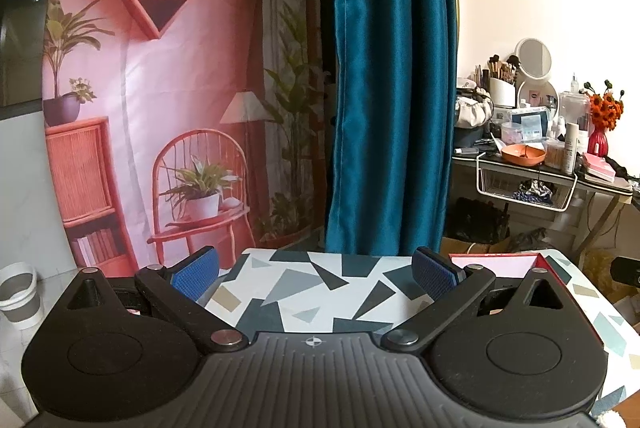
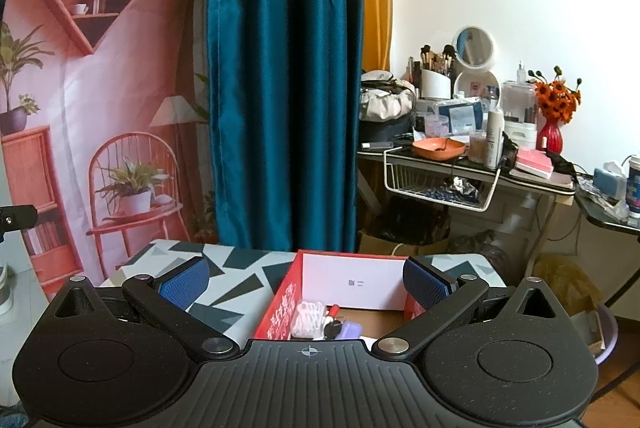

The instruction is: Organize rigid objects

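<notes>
- Left wrist view: the left gripper [image 1: 316, 270] hangs with fingers spread wide and empty over the patterned table [image 1: 296, 292]. Only a corner of the red box [image 1: 554, 264] shows at the right, so a blind reach sideways could clip its wall and shove it.
- Right wrist view: the right gripper [image 2: 306, 278], also spread and holding nothing, straddles the box [image 2: 280, 312]. It alone reveals the contents: a white plastic piece [image 2: 308, 316], keys [image 2: 331, 328], a red-capped marker [image 2: 331, 309]. Descending carelessly could jostle this tight cluster or catch the rim.
</notes>
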